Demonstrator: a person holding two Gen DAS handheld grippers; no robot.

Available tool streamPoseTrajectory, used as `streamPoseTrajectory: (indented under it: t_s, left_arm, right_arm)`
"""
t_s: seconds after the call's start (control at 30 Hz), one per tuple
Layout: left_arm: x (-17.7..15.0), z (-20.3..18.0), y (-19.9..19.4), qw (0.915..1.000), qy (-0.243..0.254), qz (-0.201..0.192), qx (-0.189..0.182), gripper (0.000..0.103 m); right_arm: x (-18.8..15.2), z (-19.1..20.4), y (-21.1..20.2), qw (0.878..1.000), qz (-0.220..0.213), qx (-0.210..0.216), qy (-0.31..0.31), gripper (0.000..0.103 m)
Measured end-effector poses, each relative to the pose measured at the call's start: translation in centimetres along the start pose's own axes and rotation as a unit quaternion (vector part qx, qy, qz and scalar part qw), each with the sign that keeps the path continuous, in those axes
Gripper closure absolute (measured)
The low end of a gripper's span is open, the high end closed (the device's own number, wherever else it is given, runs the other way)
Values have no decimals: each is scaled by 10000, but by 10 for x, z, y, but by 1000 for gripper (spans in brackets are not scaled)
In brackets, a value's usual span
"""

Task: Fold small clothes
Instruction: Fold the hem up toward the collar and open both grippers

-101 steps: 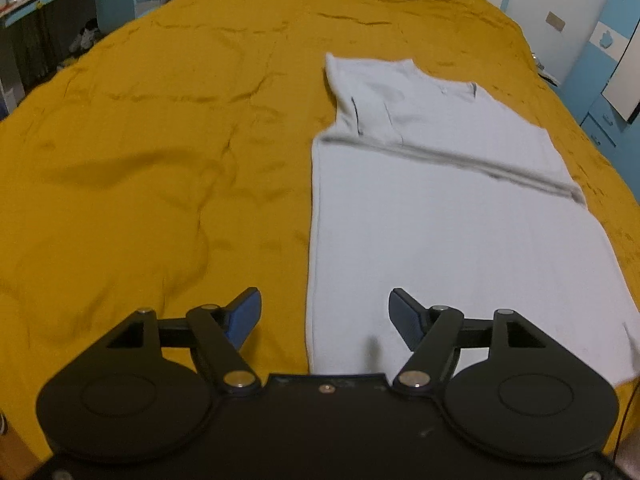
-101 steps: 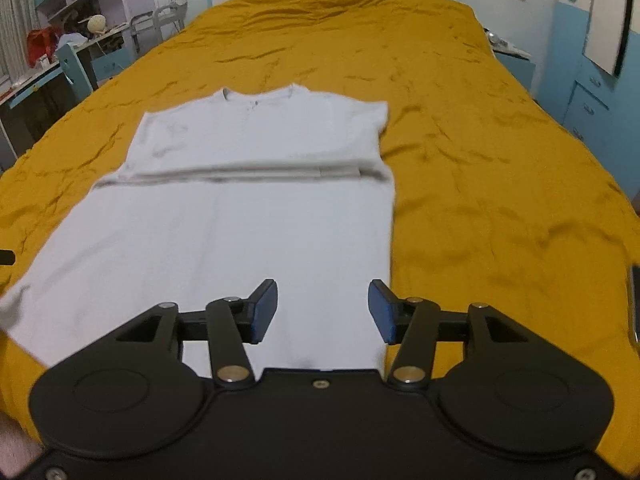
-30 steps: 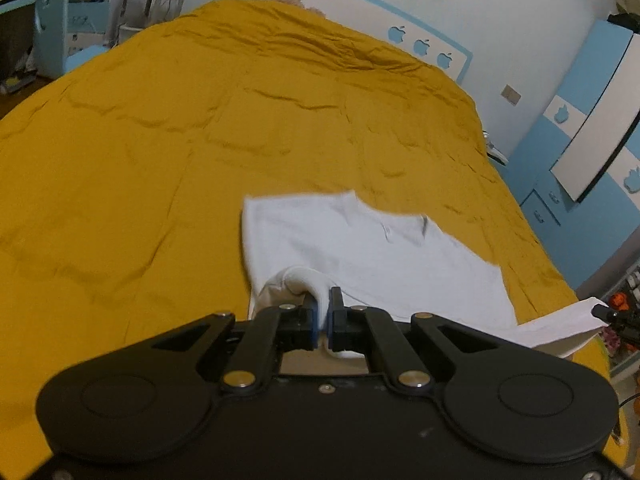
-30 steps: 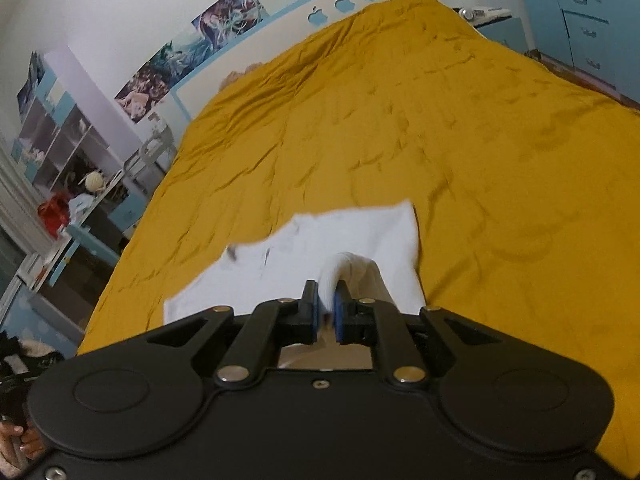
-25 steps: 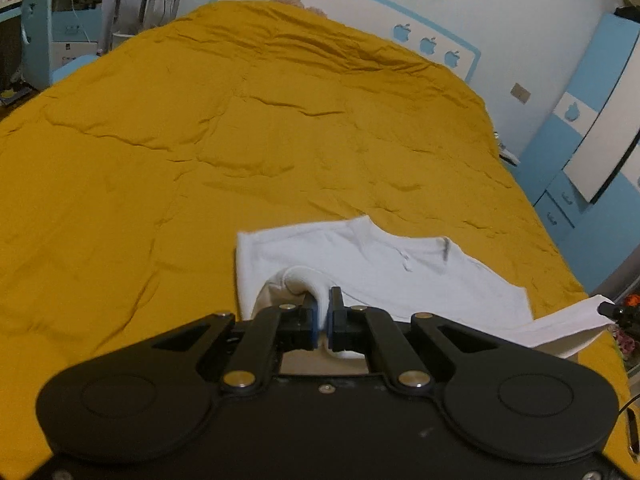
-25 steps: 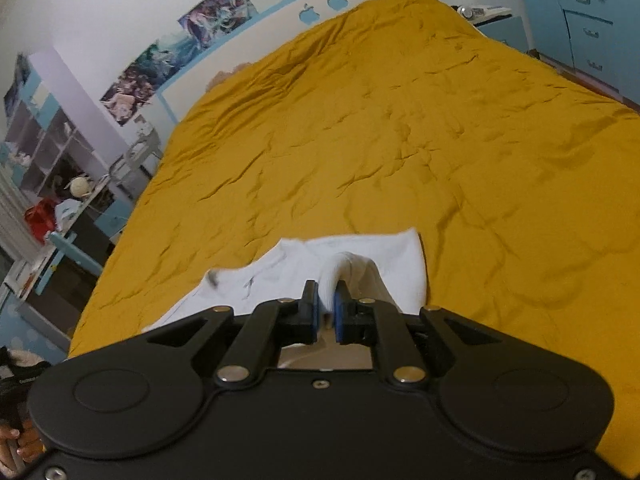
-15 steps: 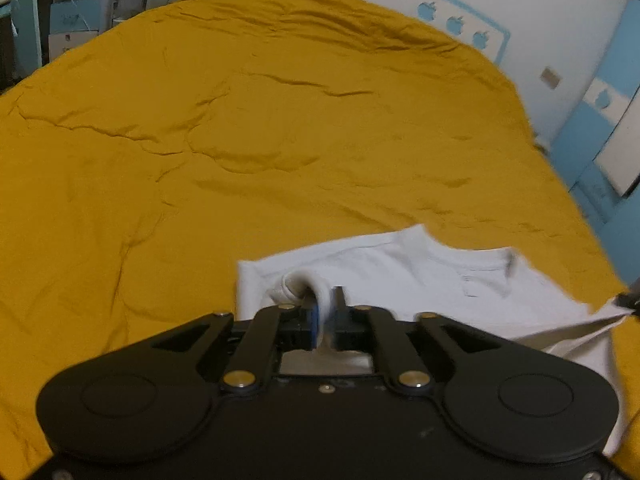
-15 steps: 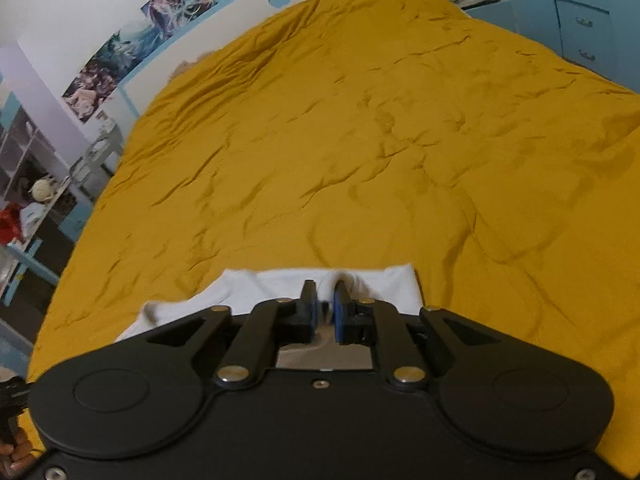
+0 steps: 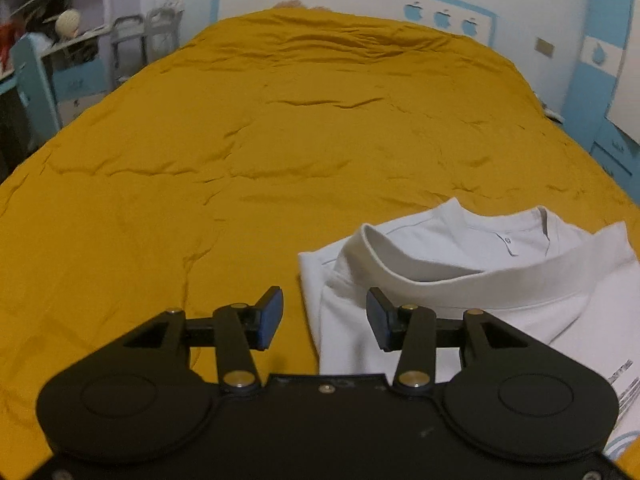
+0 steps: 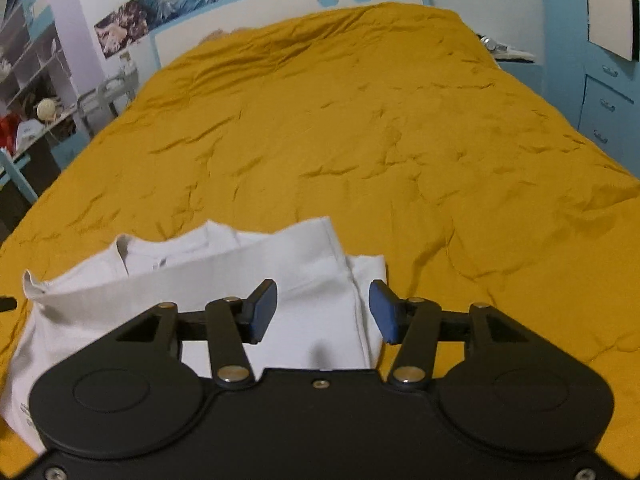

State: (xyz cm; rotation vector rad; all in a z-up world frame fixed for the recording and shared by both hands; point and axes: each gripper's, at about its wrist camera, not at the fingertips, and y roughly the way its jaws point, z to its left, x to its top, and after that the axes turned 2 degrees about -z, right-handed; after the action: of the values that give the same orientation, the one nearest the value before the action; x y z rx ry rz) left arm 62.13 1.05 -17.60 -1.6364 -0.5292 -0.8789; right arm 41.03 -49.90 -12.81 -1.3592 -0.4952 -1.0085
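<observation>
Two open tools, white shirt, mustard bedspread

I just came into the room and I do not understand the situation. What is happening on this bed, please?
A person is folding a white T-shirt on a bed with a mustard-yellow cover, using a handheld claw in each hand. The shirt's bottom part now lies folded up toward the collar. The left claw and the right claw are both open and hold nothing; each one hovers at a near corner of the folded shirt.
</observation>
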Motion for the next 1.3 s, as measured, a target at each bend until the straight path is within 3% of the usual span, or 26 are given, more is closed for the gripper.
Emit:
streamPoseTrajectory:
  t_s: [0.17, 0.3, 0.5, 0.6, 0.63, 0.7, 0.77, 0.97, 1.13, 1.23, 1.3]
  left_arm:
    - [7, -10, 29, 9992, 370, -111, 135, 54]
    - [7, -19, 55, 9985, 543, 48, 65, 54]
    - [4, -28, 83, 9990, 443, 112, -10, 55]
    - [2, -31, 88, 9989, 438, 136, 25, 72]
    - [1, -31, 90, 9988, 454, 146, 51, 82]
    - [1, -29, 92, 9991, 399, 146, 52, 93]
    - [1, -27, 89, 9995, 316, 44, 31, 97]
    - [13, -16, 74, 9988, -109, -446, 159, 97]
    - [8, -17, 100, 9991, -115, -60, 400, 97]
    - [0, -21, 109, 9986, 11, 45, 535, 91]
    - [2, -17, 107, 9986, -57, 64, 517, 88]
  right_arm:
    - [7, 0, 25, 9999, 68, -32, -75, 50]
    - [7, 3, 48, 9997, 164, -39, -159, 50]
    - [10, 9, 73, 9993, 102, -85, -352, 50]
    - [13, 9, 83, 9994, 132, 6, -312, 51]
    - [13, 9, 87, 9994, 189, 30, -296, 53]
    - [11, 9, 95, 9989, 360, 96, -283, 87]
    - [9, 9, 95, 9989, 344, 148, -286, 90]
    - [16, 9, 72, 9996, -270, 108, -34, 94]
    - [14, 3, 92, 9997, -47, -163, 158, 94]
    - [5, 8, 102, 9994, 36, -342, -4, 92]
    - [3, 10, 102, 9990, 4, -451, -59, 84]
